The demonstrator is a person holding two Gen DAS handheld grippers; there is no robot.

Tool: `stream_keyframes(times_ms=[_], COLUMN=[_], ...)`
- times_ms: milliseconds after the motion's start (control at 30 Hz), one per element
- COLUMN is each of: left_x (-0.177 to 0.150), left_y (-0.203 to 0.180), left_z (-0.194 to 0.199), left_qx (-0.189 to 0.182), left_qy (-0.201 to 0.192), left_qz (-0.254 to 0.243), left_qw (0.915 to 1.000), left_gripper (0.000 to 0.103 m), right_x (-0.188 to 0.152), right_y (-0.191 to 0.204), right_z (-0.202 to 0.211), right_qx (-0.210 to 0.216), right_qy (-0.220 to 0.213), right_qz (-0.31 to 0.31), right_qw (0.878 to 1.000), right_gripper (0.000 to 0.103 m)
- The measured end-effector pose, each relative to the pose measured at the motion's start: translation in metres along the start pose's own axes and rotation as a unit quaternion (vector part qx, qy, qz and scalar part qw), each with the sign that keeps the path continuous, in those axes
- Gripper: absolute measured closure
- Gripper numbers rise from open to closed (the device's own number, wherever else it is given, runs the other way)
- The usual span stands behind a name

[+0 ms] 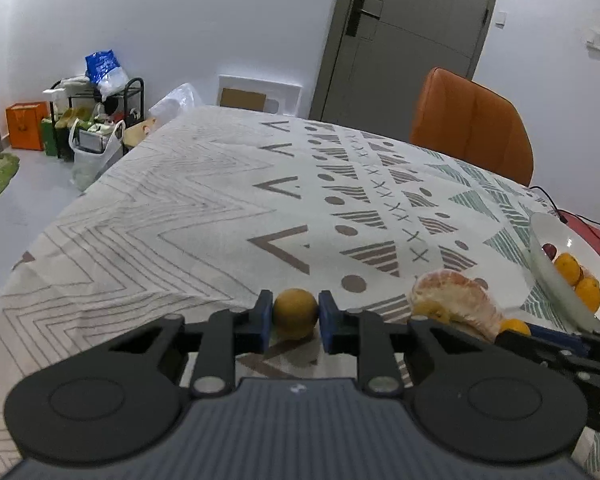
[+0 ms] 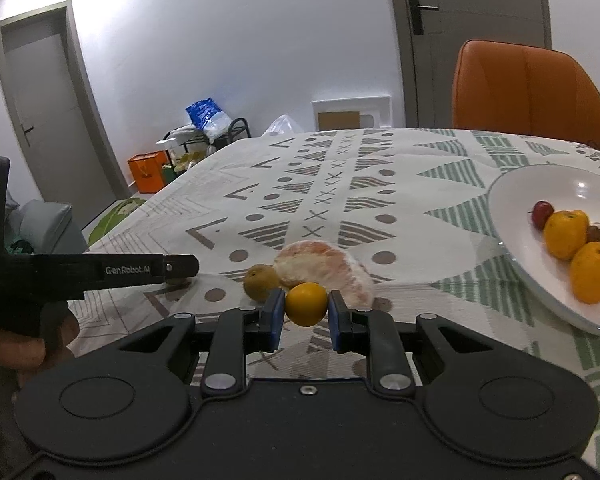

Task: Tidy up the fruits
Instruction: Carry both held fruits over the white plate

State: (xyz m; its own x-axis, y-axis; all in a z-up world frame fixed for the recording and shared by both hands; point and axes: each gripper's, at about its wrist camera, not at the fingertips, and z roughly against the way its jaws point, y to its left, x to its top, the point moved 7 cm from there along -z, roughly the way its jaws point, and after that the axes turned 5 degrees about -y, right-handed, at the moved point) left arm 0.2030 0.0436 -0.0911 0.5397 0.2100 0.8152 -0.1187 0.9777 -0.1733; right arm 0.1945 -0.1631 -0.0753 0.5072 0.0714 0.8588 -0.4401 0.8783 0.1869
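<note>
Jaws: left gripper (image 1: 295, 314) clamped on brownish fruit (image 1: 295, 313); right gripper (image 2: 306, 305) clamped on small orange (image 2: 306, 304).
Plate (image 2: 512, 200): right, holding fruit.
Peeled citrus (image 2: 324, 270): on tablecloth.
Advice: lift clear, grip gently.

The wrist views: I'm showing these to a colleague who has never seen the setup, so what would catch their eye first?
Probably the two gripped fruits: the left gripper is shut on a dull yellow-brown fruit, and the right gripper on a bright orange fruit. Next, the big peeled citrus lying on the patterned tablecloth just beyond them. To the right, the white plate already holds several fruits.
</note>
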Motion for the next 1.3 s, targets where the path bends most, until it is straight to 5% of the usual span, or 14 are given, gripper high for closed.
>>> stream_keyframes(times_ms=[1300], left_x=[0.015], left_y=[-0.121], left_z=[0.025], left_qx=[-0.074], left_qy=[-0.034], left_qz=[-0.078], left_qw=[0.9936], left_gripper=[0.081], right_x=[0.012], right_y=[-0.098], right_z=[0.083], right_qx=[-0.083], right_qy=[-0.085], right_qz=[-0.063], right_qw=[0.991], right_gripper=[0.082])
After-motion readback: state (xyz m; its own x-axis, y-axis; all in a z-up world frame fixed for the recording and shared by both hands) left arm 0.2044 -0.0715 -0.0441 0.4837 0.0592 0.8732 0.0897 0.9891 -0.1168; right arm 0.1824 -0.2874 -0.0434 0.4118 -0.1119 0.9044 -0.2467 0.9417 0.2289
